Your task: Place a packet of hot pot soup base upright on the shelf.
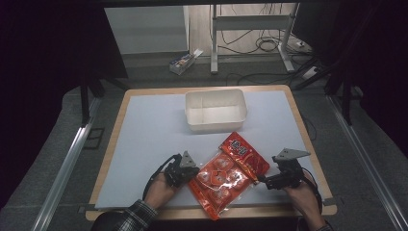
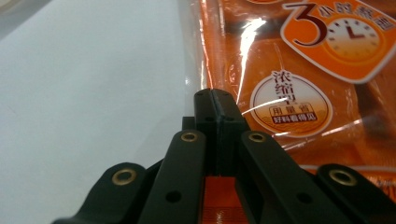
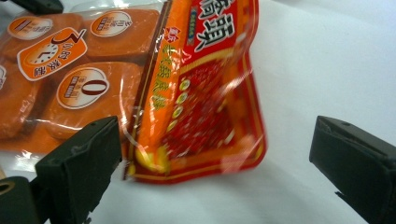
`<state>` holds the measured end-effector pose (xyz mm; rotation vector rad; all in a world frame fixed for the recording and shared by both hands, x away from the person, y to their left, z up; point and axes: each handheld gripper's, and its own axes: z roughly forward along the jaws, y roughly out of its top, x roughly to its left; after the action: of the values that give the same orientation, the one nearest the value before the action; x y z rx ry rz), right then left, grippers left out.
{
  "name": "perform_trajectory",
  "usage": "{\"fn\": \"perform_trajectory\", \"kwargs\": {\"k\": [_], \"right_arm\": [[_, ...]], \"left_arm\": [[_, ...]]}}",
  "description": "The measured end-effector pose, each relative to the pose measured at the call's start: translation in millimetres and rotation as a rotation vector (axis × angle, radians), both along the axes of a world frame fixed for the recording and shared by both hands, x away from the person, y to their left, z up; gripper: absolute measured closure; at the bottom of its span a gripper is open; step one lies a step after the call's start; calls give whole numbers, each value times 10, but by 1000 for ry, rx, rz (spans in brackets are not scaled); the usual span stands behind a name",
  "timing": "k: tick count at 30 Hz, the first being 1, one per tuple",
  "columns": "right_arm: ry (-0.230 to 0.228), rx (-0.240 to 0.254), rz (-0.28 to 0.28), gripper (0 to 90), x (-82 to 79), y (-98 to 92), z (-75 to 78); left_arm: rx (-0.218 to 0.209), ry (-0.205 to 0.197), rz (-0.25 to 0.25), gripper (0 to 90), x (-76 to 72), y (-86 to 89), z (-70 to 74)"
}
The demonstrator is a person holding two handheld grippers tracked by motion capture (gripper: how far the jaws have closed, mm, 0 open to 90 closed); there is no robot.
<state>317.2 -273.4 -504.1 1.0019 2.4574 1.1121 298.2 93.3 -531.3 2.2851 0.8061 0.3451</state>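
Observation:
An orange and red snack packet point(image 1: 228, 173) lies on the white table top near the front edge, between my two grippers. My left gripper point(image 1: 190, 172) is at the packet's left edge. In the left gripper view its jaws point(image 2: 215, 95) are shut together at the clear seam of the packet point(image 2: 303, 70); I cannot tell if film is pinched between them. My right gripper point(image 1: 263, 180) is at the packet's right side. In the right gripper view it stands open point(image 3: 215, 154), with the packet's red printed corner point(image 3: 201, 93) reaching in between the jaws, untouched.
A white rectangular tub point(image 1: 215, 110) stands empty at the back middle of the table. The table's wooden rim point(image 1: 110, 144) borders the white surface. On the floor behind are a small box point(image 1: 183, 62) and cables.

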Motion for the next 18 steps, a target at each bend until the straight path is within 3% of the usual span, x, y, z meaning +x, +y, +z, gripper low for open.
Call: {"fn": "perform_trajectory", "kwargs": {"k": [5,6,10,11,12,14,18], "right_arm": [[8,-2,-4,25,4,3,-9],[21,-9,-11,25,7,4,-17],[34,-6,-20,25,13,4,-22],[46,4,-32,21,21,7,-23],[54,9,-40,17,27,7,-24],[72,31,-63,16,44,9,-23],[68,53,-62,17,60,18,16]], "left_arm": [[-31,6,2,888,22,57,5],[-30,-25,26,813,21,103,30],[-86,-54,39,712,-10,198,114],[-111,-57,45,609,-24,232,140],[-150,-62,55,561,-64,297,167],[-170,-59,66,442,-113,352,168],[-160,-59,86,261,-217,426,157]]}}
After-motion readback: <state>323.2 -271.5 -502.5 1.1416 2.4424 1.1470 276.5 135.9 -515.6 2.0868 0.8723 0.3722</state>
